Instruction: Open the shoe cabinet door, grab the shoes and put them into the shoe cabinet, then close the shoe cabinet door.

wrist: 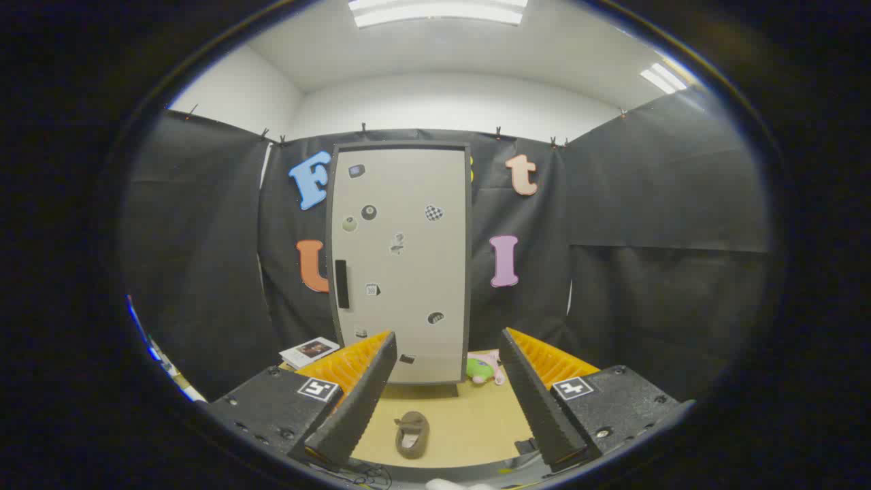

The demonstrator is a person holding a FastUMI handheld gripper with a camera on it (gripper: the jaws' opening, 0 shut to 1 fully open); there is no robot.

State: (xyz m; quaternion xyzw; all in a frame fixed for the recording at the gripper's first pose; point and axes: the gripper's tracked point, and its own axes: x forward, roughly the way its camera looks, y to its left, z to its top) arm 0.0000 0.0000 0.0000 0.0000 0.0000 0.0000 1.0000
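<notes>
A tall pale shoe cabinet (401,262) stands upright at the far side of the tan table, its door shut and dotted with several small stickers. A dark vertical handle (341,284) sits near the door's left edge. A small brown shoe (412,434) lies on the table between my fingers, well short of the cabinet. My gripper (449,398) is open, its fingers spread wide with nothing between them, and it hangs back from both shoe and cabinet.
A pink and green plush toy (484,368) lies by the cabinet's right foot. A small booklet (309,350) rests at the table's left, beside the cabinet. The tan table (476,422) has bare surface around the shoe.
</notes>
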